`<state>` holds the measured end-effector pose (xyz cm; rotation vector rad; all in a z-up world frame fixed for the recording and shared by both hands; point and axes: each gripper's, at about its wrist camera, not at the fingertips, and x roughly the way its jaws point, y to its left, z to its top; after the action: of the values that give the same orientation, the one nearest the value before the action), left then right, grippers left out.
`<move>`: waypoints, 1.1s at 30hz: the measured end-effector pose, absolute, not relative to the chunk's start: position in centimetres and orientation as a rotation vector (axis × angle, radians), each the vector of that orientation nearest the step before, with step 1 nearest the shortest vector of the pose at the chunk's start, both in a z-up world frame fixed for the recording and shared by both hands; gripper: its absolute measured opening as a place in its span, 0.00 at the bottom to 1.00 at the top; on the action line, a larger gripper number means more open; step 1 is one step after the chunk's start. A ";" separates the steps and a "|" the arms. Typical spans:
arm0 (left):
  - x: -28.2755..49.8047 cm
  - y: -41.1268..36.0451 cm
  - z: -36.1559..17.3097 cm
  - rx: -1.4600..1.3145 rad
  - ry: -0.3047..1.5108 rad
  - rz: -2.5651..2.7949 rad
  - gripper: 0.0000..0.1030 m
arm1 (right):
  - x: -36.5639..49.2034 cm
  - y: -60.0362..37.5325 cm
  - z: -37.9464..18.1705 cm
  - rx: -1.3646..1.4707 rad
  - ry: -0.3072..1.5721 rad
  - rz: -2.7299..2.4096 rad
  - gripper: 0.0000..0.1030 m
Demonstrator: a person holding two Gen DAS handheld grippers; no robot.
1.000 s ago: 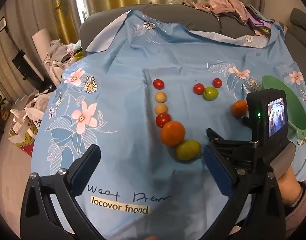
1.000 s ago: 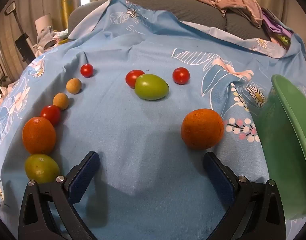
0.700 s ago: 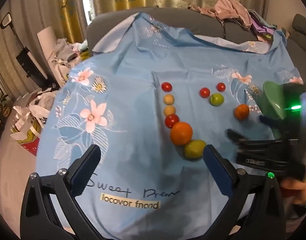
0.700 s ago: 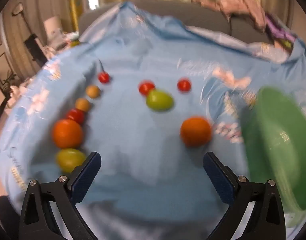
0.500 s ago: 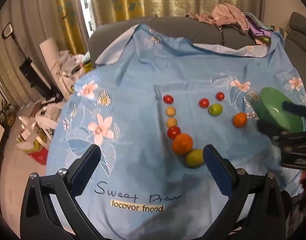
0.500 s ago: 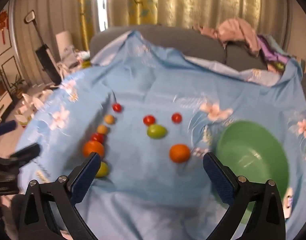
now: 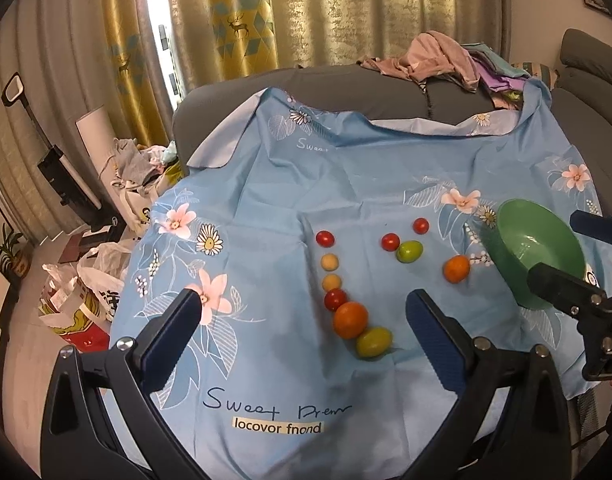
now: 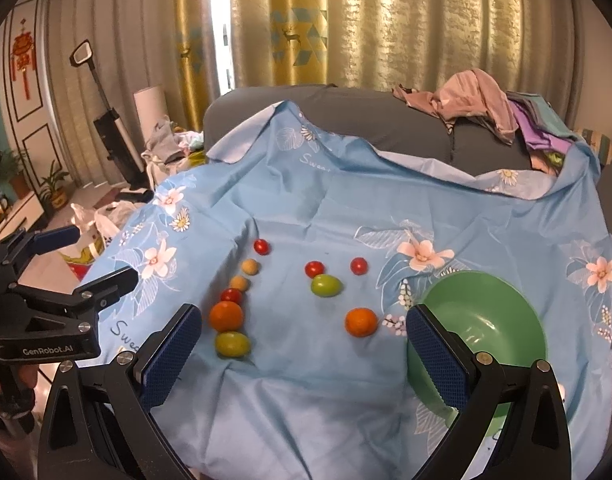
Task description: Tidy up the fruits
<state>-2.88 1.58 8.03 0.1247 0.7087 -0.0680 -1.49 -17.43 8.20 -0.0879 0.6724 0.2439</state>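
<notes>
- My left claw [image 7: 301,316] is spread wide, holds nothing and hangs above the near part of the cloth [image 7: 265,184]
- My right claw [image 8: 301,330] is just as wide, empty and touching nothing; its right finger [image 8: 436,354] crosses my view of the bowl [image 8: 506,312]
- From the left view, the right claw [image 7: 578,256] shows at the edge, in front of the bowl [image 7: 518,216]; from the right view, the left claw [image 8: 77,256] sits over the cloth's left border
- A line of six fruits runs toward me: tomato [image 8: 261,246], two tan balls [image 8: 250,267], another tomato [image 8: 231,295], orange [image 8: 225,315], yellow-green fruit [image 8: 232,343] nearest
- To their right lie two more tomatoes [image 8: 314,268], a green fruit [image 8: 326,285] touching one of them, and a lone orange [image 8: 360,322] near the bowl
- The bowl is empty
- Clothes [image 8: 474,100] are piled on the sofa [image 8: 366,108] behind
- Against a second ago, both claws have pulled up and back: the right one was low over the lone orange, and the fruits have not shifted
</notes>
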 end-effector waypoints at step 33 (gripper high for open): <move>-3.0 0.3 8.6 0.141 0.704 -0.090 0.99 | -1.9 -17.9 8.8 -0.084 0.668 0.257 0.99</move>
<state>-2.95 0.35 8.55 0.1409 0.7043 -0.0903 -1.85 -17.86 8.84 -0.0835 0.6681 0.2574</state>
